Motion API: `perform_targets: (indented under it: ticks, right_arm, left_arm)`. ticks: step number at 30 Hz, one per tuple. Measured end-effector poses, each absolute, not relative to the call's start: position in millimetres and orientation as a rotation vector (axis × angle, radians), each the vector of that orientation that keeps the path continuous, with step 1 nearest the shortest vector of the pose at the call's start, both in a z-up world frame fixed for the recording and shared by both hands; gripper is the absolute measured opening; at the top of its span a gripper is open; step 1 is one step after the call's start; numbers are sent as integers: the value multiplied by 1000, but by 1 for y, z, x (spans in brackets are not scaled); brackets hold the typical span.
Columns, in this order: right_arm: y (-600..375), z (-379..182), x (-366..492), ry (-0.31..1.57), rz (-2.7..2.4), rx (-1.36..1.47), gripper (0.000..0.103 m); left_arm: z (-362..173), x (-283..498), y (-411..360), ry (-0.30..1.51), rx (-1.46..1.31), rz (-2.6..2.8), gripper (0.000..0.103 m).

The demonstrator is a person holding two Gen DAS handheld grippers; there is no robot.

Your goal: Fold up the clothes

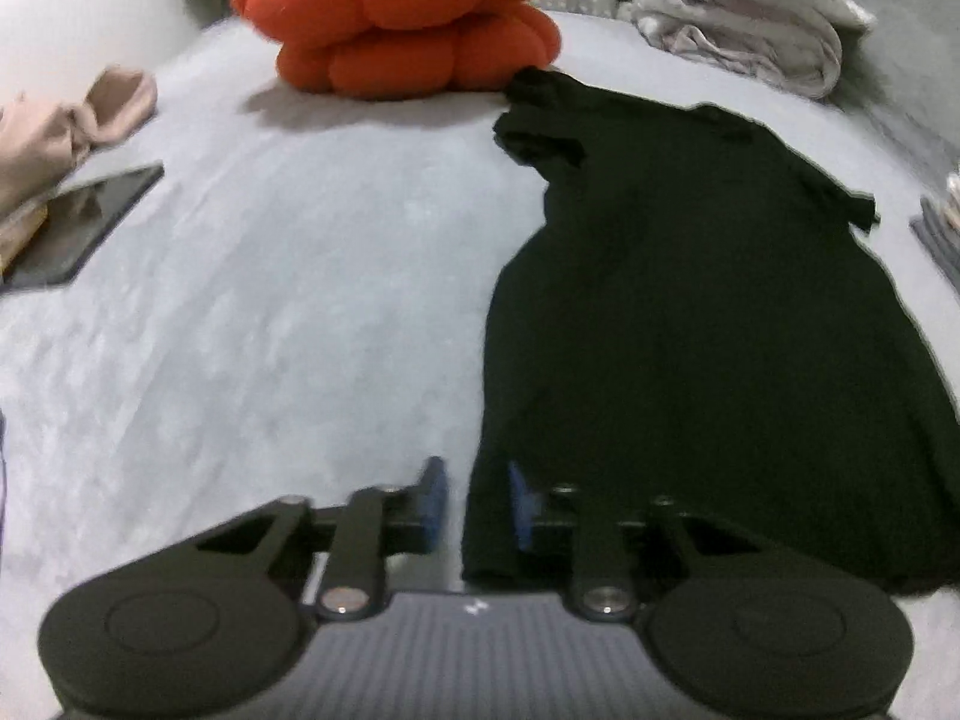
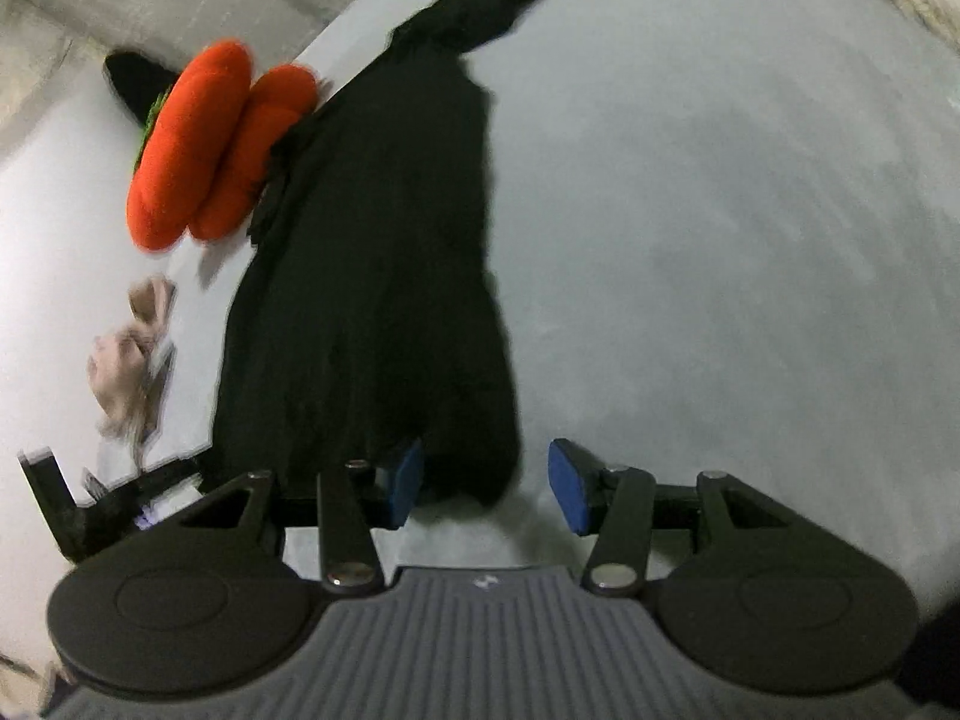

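Note:
A black T-shirt lies flat on the grey bed, its hem toward me and its sleeves at the far end. My left gripper is open, and the shirt's near left hem corner sits between its blue pads. In the right wrist view the same shirt stretches away from me. My right gripper is open, with the shirt's near right hem corner between its blue pads, closer to the left one.
An orange puffy cushion sits at the shirt's far end, also seen in the right wrist view. A dark tablet and beige clothes lie at left. A pile of pale laundry is at the far right.

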State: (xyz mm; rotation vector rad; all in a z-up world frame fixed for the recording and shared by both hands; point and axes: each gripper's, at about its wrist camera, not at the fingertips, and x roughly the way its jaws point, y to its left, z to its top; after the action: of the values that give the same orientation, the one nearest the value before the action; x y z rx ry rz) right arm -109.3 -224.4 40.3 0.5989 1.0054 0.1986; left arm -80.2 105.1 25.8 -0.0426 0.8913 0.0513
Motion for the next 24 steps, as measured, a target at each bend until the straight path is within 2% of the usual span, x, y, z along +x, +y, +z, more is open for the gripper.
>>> perform_targets:
  ticks: [1, 2, 10, 17, 24]
  right_arm:
    - [-219, 41, -109, 999, 196, 566, 20]
    - [-215, 41, -108, 994, 195, 545, 4]
    - [-252, 78, -142, 862, 224, 571, 5]
    - [-294, 74, -160, 860, 179, 704, 5]
    - [-308, 84, -181, 855, 155, 681, 5]
  left_arm:
    - [29, -82, 107, 886, -48, 56, 1]
    - [32, -84, 108, 880, -52, 62, 0]
    - [80, -131, 121, 797, -132, 14, 0]
    - [74, -162, 99, 826, -104, -11, 0]
    - [64, -177, 88, 860, -32, 6, 0]
